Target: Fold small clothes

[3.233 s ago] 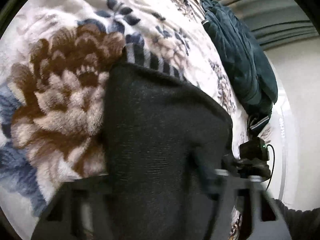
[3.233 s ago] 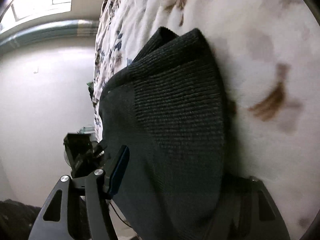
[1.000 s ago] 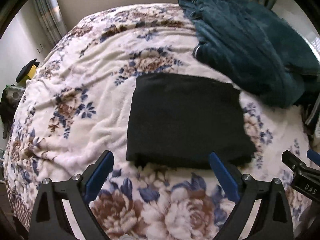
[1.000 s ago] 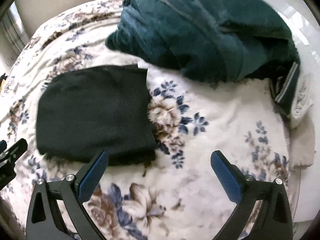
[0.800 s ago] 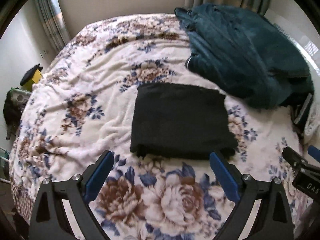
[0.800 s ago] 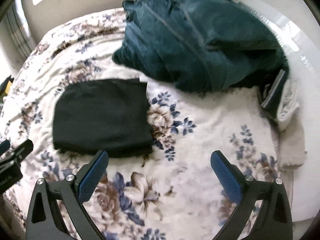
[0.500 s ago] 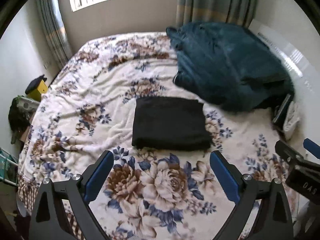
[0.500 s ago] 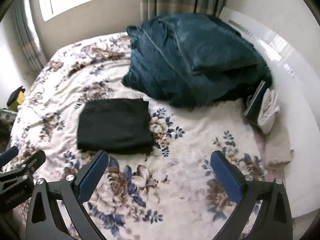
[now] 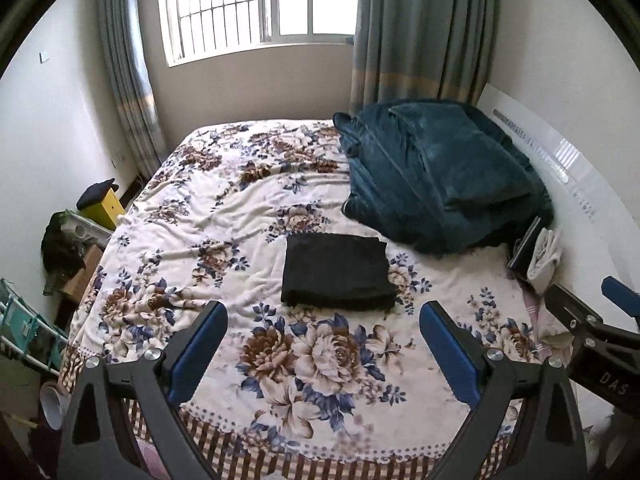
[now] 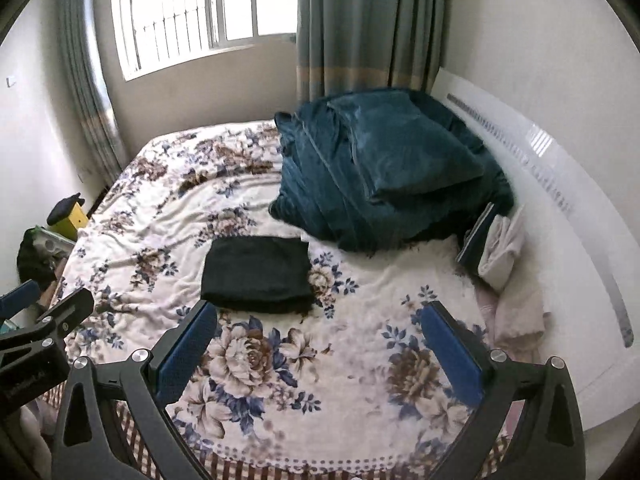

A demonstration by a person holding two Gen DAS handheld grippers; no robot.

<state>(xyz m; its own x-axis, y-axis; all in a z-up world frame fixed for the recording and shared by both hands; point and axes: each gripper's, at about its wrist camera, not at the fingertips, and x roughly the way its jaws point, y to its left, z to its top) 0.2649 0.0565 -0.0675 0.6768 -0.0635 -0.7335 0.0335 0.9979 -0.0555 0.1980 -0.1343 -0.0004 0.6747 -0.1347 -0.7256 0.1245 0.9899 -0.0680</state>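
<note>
Left claw (image 9: 322, 332), right claw (image 10: 318, 330): agape, empty.

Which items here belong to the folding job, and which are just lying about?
Job:
black garment, folded on the floral bedspread
left gripper, open
right gripper, open

Lying about:
teal blanket heap
white cloth
yellow box
</note>
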